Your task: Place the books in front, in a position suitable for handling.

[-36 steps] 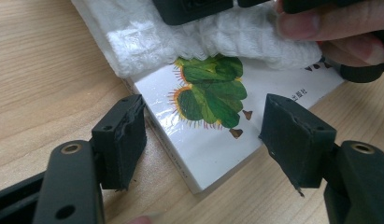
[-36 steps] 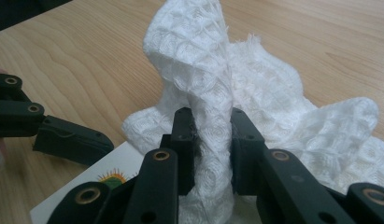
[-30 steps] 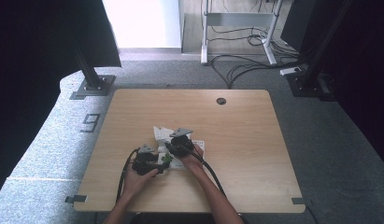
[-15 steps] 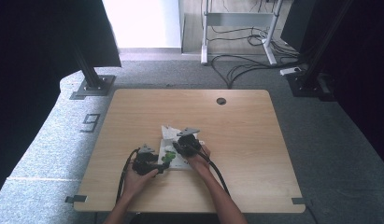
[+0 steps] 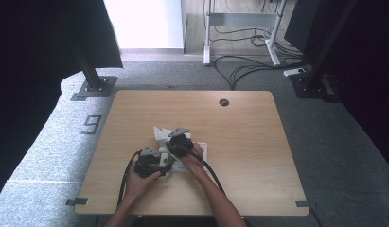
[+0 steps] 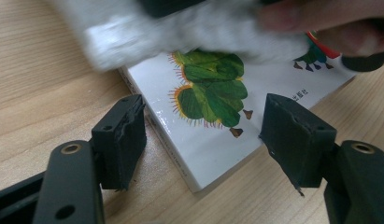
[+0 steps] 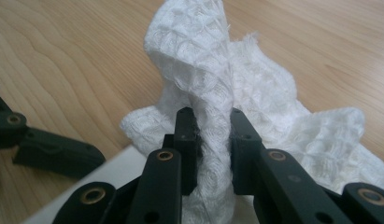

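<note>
Fingers [image 7: 213, 140] of the right gripper were pinched on a fold of the white cloth [image 7: 255, 102], while the left gripper's fingers [image 6: 119, 140] stood about half open astride a corner of the book [image 6: 213, 140], not pressing on it.

From the high view, the book [image 5: 201, 150] lay flat on the table [image 5: 258, 156] just toward six o'clock of its middle, both hands meeting over it. A second earlier the right gripper [image 5: 179, 142] sat a little lower and further toward nine o'clock; it had since crept a short way toward twelve o'clock, dragging the cloth [image 5: 160, 133] with it so that the cloth trailed off the book's ten o'clock corner. The left gripper [image 5: 149, 163] had not shifted.

In the left gripper view, the cloth [image 6: 180, 32] was a blurred white band across the top of the cover, a sign it was in motion, with a green caterpillar picture bare below it.

In the right gripper view, the cloth rose in a crumpled peak from between the fingers, and a sliver of white cover showed at seven o'clock.

Judging by this, a wiping stroke over the cover was under way, the left gripper steadying the book's corner.
</note>
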